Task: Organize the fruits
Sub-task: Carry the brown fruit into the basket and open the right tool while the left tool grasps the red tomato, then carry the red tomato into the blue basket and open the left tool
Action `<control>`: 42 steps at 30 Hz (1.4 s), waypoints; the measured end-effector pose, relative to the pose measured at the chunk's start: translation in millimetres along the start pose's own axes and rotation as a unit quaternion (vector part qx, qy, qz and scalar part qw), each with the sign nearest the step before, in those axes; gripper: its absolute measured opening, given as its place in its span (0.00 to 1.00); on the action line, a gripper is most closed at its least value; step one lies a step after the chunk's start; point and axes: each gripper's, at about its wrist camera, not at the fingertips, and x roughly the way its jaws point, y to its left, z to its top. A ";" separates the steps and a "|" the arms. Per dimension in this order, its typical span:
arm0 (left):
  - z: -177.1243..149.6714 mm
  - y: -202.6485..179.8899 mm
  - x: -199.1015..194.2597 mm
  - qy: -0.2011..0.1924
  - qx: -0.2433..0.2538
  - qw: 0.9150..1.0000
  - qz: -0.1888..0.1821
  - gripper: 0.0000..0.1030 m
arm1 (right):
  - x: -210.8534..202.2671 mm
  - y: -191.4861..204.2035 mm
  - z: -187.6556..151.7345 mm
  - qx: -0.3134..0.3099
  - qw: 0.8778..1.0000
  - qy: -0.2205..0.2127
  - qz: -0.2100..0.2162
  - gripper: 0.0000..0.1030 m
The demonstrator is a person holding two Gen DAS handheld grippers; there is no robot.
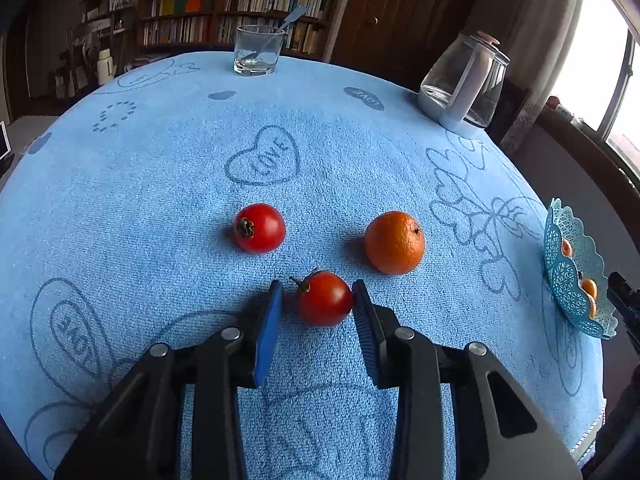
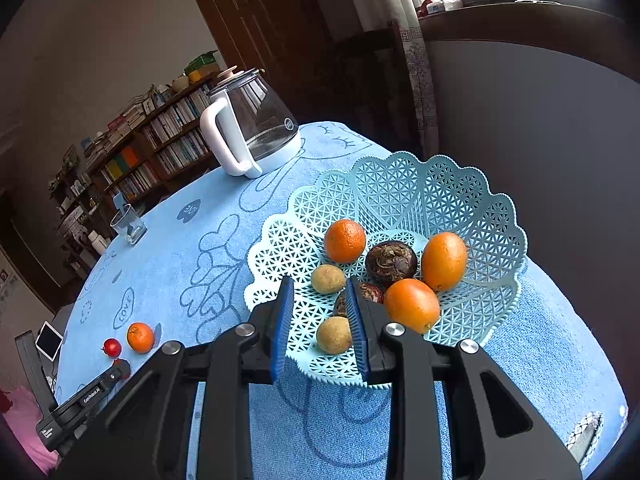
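Observation:
On the blue cloth, a small red tomato (image 1: 325,300) with a stem lies between the jaws of my left gripper (image 1: 318,292). The right pad touches it and a sliver of cloth shows at the left pad, so the gripper is open. Beyond it lie a second tomato (image 1: 259,228) and an orange (image 1: 394,242). My right gripper (image 2: 318,288) hangs open over the near rim of the pale blue lattice basket (image 2: 500,216). The basket holds oranges (image 2: 412,304), dark round fruits (image 2: 391,260) and brownish longans (image 2: 334,336). One longan lies below the jaws, not gripped.
A glass jug (image 1: 464,84) with a white handle stands at the far right of the table. A drinking glass (image 1: 256,52) with a spoon stands at the far edge. The basket (image 1: 560,276) sits by the table's right edge. Bookshelves and a door lie beyond.

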 end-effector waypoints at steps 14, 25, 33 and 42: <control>0.1 3.2 -13.3 -0.027 -0.013 0.999 -0.032 0.28 | -10.0 -18.3 1.8 0.026 0.999 -0.016 -0.012 0.44; 1.5 -19.1 -29.7 -0.038 0.011 0.998 -0.039 0.28 | -19.6 -23.8 8.2 0.022 0.999 -0.029 -0.008 0.44; 6.7 -61.6 -44.5 -0.046 0.045 0.996 -0.067 0.28 | -29.2 -44.7 13.7 0.031 0.998 -0.041 -0.020 0.44; 6.7 -128.7 -42.4 -0.038 0.098 0.989 -0.102 0.28 | -41.2 -62.5 24.2 0.060 0.997 -0.056 -0.018 0.44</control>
